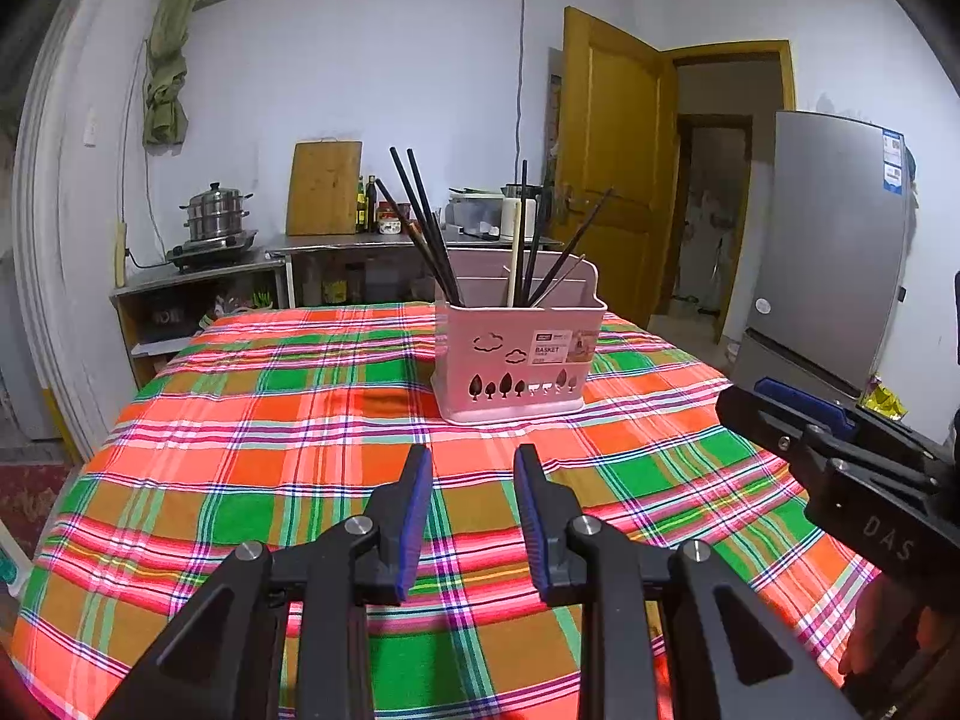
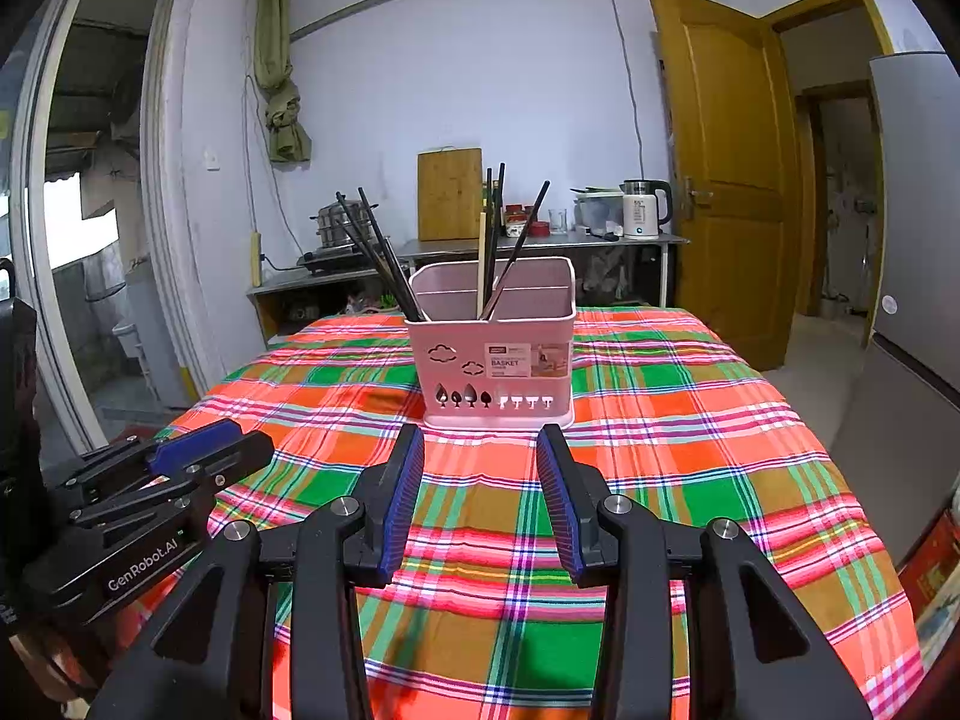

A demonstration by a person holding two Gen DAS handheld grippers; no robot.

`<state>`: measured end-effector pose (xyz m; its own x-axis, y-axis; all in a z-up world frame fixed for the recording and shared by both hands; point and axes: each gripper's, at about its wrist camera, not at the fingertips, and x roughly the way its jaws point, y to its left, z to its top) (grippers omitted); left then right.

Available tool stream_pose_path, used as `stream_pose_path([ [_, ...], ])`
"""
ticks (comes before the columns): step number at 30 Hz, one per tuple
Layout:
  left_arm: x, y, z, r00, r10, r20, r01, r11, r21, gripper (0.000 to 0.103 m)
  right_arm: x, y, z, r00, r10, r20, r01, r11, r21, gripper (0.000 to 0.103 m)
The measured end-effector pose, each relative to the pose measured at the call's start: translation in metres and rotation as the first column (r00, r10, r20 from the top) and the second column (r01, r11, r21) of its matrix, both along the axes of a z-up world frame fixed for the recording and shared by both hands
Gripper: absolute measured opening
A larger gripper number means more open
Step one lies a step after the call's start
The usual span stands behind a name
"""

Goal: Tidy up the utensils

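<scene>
A pink plastic utensil basket [image 1: 516, 354] [image 2: 495, 360] stands on the table with the plaid cloth [image 1: 270, 450] [image 2: 690, 450]. Several dark chopsticks [image 1: 423, 222] [image 2: 378, 252] lean in its left compartment. More dark chopsticks and one pale stick [image 1: 515, 252] [image 2: 481, 264] stand in the right one. My left gripper [image 1: 474, 462] hovers over the cloth short of the basket, open, nothing between its blue pads. My right gripper [image 2: 480, 444] is likewise open and empty just before the basket. Each gripper shows in the other's view: the right gripper [image 1: 840, 450], the left gripper [image 2: 156, 480].
Behind the table a steel counter [image 2: 540, 243] carries a cutting board [image 1: 324, 186], a steamer pot [image 1: 216, 216], bottles and a kettle [image 2: 645, 210]. A wooden door [image 1: 612, 180] stands open at the right, beside a grey fridge [image 1: 840, 240]. The cloth around the basket lies bare.
</scene>
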<state>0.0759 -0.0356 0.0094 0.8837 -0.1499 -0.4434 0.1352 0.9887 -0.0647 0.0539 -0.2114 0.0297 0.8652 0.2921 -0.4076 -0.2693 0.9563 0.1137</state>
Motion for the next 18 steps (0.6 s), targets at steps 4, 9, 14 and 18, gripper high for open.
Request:
stream_pose_path([
  [4,-0.0014,-0.0025,0.0004,1.0,-0.004,0.004,0.004,1.0,0.006,0.028,0.0003,0.0005,0.0001,1.0,0.0,0.001,0.0,1.0,-0.002,0.04],
  [9,-0.0027,-0.0032,0.0012,1.0,-0.009,0.008,0.009,1.0,0.006,0.028,0.0004,0.0003,-0.0002,1.0,0.0,-0.001,0.0,1.0,-0.002,0.04],
  [14,-0.0038,-0.0036,0.0018,1.0,-0.008,0.005,0.008,1.0,0.012,0.028,0.0012,0.0009,-0.0002,1.0,0.002,-0.003,-0.002,1.0,-0.002,0.04],
  [18,-0.0029,-0.0029,0.0015,1.0,0.001,-0.003,-0.001,1.0,0.009,0.03,0.0011,0.0011,-0.0015,1.0,0.002,-0.005,-0.002,1.0,-0.005,0.04],
])
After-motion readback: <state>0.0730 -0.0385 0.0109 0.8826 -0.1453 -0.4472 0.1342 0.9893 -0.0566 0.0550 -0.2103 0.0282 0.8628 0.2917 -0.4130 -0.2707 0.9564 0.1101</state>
